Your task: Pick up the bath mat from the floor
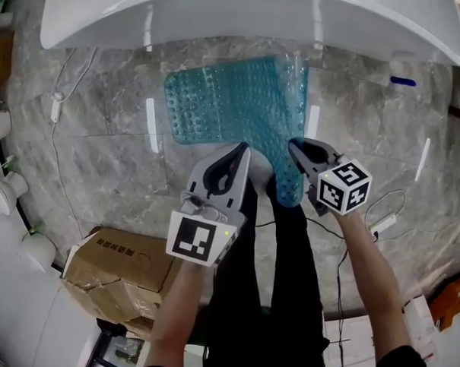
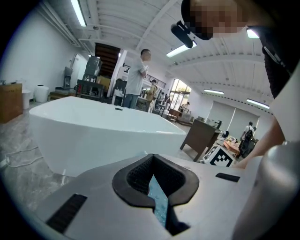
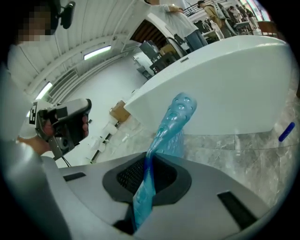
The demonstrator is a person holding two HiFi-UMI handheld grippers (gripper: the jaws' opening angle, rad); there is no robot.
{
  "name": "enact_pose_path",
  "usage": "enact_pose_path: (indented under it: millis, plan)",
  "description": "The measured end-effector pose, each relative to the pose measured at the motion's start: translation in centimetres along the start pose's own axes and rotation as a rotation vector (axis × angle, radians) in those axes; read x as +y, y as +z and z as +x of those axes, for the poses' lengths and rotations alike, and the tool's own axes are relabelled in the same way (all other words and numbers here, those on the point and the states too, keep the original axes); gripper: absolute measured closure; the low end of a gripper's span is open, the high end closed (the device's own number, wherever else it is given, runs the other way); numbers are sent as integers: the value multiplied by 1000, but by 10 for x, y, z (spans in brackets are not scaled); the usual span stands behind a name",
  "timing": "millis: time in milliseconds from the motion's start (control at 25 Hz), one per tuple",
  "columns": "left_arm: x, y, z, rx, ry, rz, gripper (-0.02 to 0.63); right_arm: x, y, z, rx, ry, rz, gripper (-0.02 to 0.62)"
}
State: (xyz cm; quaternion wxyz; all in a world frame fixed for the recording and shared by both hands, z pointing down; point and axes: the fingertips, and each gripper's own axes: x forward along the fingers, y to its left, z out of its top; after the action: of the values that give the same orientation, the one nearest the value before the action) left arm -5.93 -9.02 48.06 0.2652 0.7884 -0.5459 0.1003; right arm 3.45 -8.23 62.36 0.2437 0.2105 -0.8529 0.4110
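Observation:
The teal, see-through bath mat [image 1: 237, 99] lies on the marble floor in front of the white bathtub [image 1: 245, 20]. Its near right corner is raised and hangs in a fold [image 1: 291, 181]. My left gripper [image 1: 243, 149] is shut on the mat's near edge. In the left gripper view a thin strip of mat [image 2: 158, 201] shows between the closed jaws of the left gripper [image 2: 157, 187]. My right gripper [image 1: 294, 146] is shut on the mat's right side. In the right gripper view the mat [image 3: 176, 115] rises out of the closed right gripper [image 3: 146, 164].
A cardboard box [image 1: 119, 277] sits on the floor at my lower left. Thin cables [image 1: 60, 156] and a white power strip [image 1: 384, 222] lie on the marble. A small blue object [image 1: 403, 81] rests near the tub's right end. My black-trousered legs [image 1: 279, 280] stand between the grippers.

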Motion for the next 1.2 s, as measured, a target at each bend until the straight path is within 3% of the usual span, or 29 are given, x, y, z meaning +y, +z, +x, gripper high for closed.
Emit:
enact_pose_path:
  millis: [280,480,760,1200]
  plan:
    - [-8,54,-34,-32,35,53,604,69,76,-64,-139,148,34,566]
    - [-24,94,-63,-75,44,46,604,113,120,-109,-216,197,11,566]
    - [-47,170,-96,-152,32,83,604,172,181,-161,-323,222,-35,566]
    - [-75,270,-172,-224,-31,103,604,261,264,-248,-518,183,-98,566]
